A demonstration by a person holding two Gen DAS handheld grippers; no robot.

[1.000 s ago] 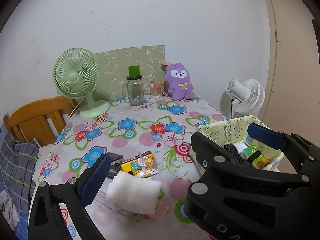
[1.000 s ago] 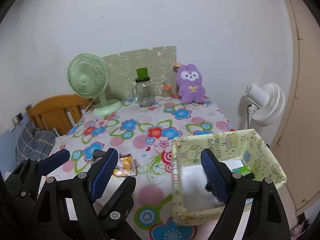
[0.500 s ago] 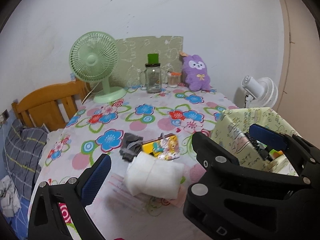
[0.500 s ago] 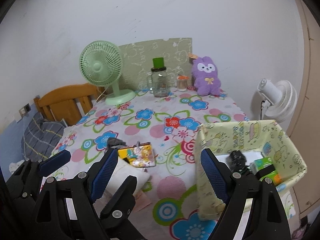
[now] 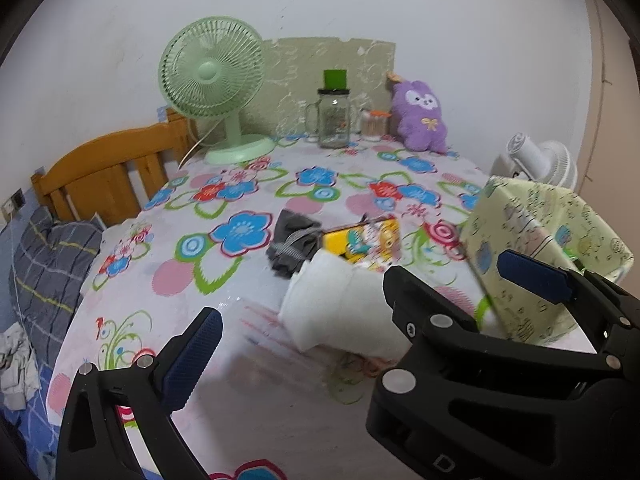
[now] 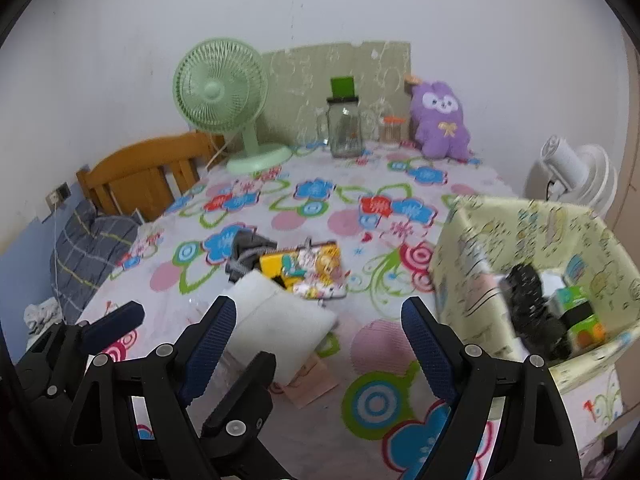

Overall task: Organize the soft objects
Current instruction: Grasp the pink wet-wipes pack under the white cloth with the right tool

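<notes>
Looking down along my two grippers, I see a table covered with a white cloth printed in bright flowers (image 5: pixel 248 184). My left gripper (image 5: pixel 360 308) has its blue-padded jaws spread wide with nothing pinched between them; the right-hand jaw stands in front of the basket's wall. My right gripper (image 6: pixel 320 344) is spread wide too and holds nothing, only bare cloth showing between its pads.

The soft thing nearest to me is a folded white fluffy cloth (image 5: pixel 336 304), lying on the table just ahead of both grippers, near the front edge. Just behind it, touching it, lies a flat yellow pouch with cartoon figures (image 6: pixel 304 268), and beside that, to the left, a small crumpled grey cloth (image 5: pixel 292 240). Under the white cloth a pale pink sheet of paper (image 6: pixel 312 380) pokes out.

At the right stands a pale yellow fabric basket with cartoon prints (image 6: pixel 532 240); inside it I make out a black fuzzy thing (image 6: pixel 528 300) and a small green box (image 6: pixel 576 300).

At the far end, against the wall, sit a purple plush rabbit (image 5: pixel 420 120), a glass mug jar with a green lid (image 5: pixel 334 114) and a light green table fan (image 5: pixel 214 80).
</notes>
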